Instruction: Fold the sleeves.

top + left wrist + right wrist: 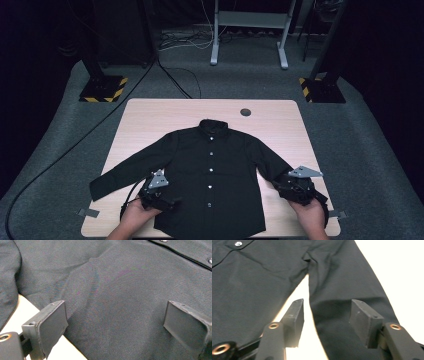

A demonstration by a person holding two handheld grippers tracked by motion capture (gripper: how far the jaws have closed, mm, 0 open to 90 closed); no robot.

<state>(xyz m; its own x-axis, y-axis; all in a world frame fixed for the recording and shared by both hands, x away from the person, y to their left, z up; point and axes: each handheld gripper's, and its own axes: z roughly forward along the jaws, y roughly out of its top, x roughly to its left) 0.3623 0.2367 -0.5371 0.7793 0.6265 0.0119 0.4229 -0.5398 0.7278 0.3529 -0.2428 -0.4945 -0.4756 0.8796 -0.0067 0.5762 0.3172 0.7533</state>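
Shirt (210, 175), one, black and long-sleeved, lies flat and face up on the pale wooden table (150, 117), collar toward the far edge and both sleeves slanting out toward the near corners. Its cloth is a fine, matte weave with soft creases, and four small pale round buttons run down the front placket in the high view. Two grippers work at its near end, each with flat, dark, squarish jaw pads and a grey three-cornered plate on top. The left gripper (115, 325) sits over the shirt's body beside the left sleeve, jaws spread wide with cloth lying between them, gripping nothing. The right gripper (327, 320) hangs over the right sleeve, jaws about half apart, one pad over bare table in the gap between sleeve and body, the other over the sleeve; neither presses the cloth.
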